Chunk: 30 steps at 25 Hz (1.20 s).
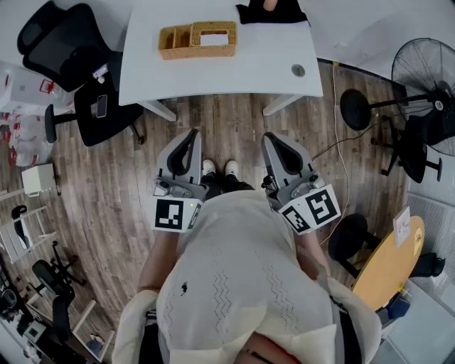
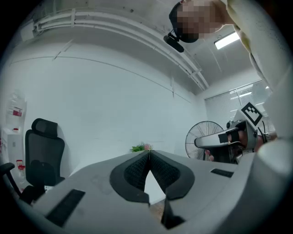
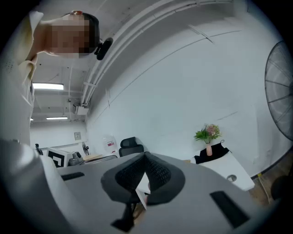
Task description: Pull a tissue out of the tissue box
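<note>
Office w/ a wood-plank floor (image 1: 227, 128). A white rectangular bench (image 1: 249, 67) stands at the far side in the head view. On it, toward the far left, sits the woven wicker tissue box (image 1: 213, 35) w/ white showing at its top opening. A lower woven wicker tray (image 1: 173, 41) w/ compartments touches its left side. A black cloth (image 1: 274, 13) lies at the bench's far edge, well apart from the box. A black office chair (image 1: 60, 43) is left of the bench, and a black standing fan (image 1: 426, 71) & a round wooden table (image 1: 387, 266) are off to the right.

A person in a cream knit top (image 1: 242, 277) stands back from the bench, holding both tools at waist height, pointing toward it over bare floor.

Left tongs (image 1: 193, 134) (image 2: 149, 151): tips pressed together, nothing btwn them. Right tongs (image 1: 270, 136) (image 3: 145, 155): tips also meet, nothing gripped. Both are well short of the tissue box and touch nothing. The right gripper view shows a small pink vase w/ green plant (image 3: 208, 137) on the bench by the cloth.
</note>
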Available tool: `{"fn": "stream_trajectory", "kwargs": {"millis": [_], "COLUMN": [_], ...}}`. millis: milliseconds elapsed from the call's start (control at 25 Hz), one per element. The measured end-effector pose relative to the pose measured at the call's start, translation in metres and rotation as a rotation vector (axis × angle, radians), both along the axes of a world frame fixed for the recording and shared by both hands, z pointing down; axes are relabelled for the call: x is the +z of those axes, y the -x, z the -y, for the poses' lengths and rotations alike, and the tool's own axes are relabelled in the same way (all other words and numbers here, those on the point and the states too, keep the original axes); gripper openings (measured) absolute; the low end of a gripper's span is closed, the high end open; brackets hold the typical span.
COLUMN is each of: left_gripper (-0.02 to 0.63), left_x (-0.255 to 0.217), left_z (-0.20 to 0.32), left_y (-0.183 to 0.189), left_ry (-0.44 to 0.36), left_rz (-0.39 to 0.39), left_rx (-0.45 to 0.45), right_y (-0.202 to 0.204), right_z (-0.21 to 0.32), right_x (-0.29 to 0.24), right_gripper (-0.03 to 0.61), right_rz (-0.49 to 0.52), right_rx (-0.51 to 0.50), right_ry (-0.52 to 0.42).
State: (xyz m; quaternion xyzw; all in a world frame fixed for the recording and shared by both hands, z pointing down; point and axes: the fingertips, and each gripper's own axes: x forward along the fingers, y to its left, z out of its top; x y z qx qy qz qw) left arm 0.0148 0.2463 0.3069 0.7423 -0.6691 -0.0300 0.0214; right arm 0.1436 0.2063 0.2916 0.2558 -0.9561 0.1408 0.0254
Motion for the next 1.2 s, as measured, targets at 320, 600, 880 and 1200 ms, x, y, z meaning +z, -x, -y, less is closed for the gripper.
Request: {"fn": "stream_trajectory", "kwargs": {"millis": [320, 600, 880, 1200], "left_gripper": [0.013, 0.014, 0.014, 0.013], "left_x": [0.003, 0.006, 0.007, 0.008], "left_z": [0.006, 0.007, 0.012, 0.009], "left_y": [0.014, 0.037, 0.049, 0.073], "left_ry": [0.000, 0.000, -0.016, -0.042], "left_rz": [-0.002, -0.017, -0.026, -0.013], "left_rx": [0.015, 0.014, 0.066, 0.097], "right_y": [0.019, 0.040, 0.053, 0.072], "right_z": [0.007, 0.006, 0.002, 0.000], "right_x": [0.006, 0.009, 0.012, 0.015], "right_gripper": [0.000, 0.000, 0.000, 0.000], "right_rz": [0.001, -0.017, -0.035, -0.051], "right_rx": [0.004, 0.004, 0.041, 0.099], "right_ry": [0.025, 0.021, 0.022, -0.008]}}
